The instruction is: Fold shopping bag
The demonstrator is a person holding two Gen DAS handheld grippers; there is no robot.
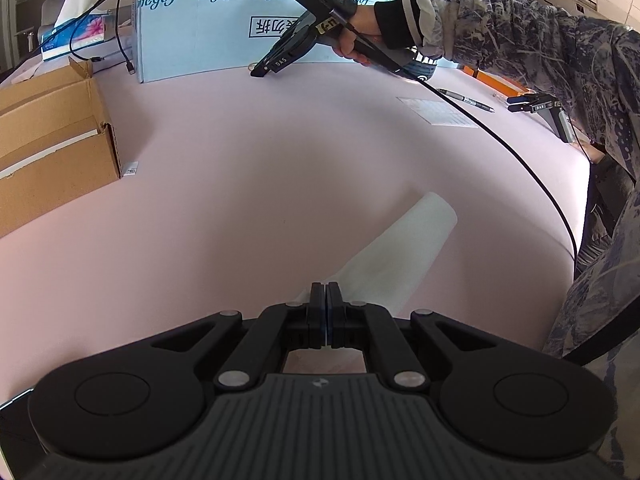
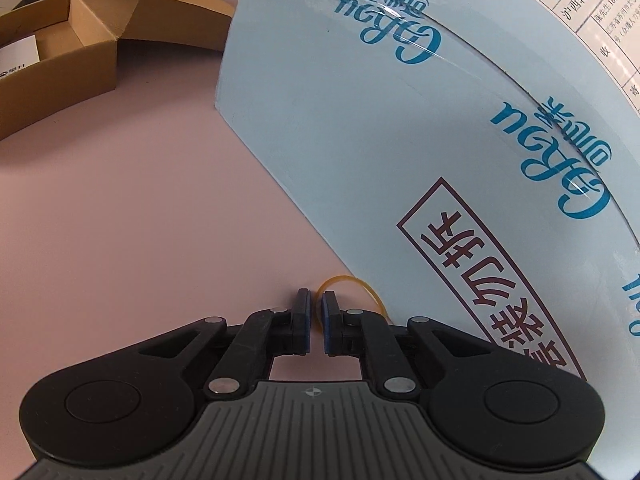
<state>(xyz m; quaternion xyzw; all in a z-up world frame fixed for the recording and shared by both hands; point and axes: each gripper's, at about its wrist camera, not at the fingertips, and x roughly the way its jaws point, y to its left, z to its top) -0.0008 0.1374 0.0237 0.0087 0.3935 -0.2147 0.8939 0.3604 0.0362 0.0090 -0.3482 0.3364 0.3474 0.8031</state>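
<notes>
Pinning the rolled bag in my closed left gripper; right gripper, jaws barely apart, straddles the rubber band; binding remains.

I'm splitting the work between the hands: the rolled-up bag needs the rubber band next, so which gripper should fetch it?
Right. The right gripper already straddles the rubber band beside the blue carton. The left gripper is shut on the rolled bag.

On the pale blue carton at my one o'clock, teal "GoRou" script repeats upside down, with a boxed maroon Chinese stamp. Its white shipping label at two o'clock reads "沪西转大仓" under a barcode. My right claw bears "DAS".
</notes>
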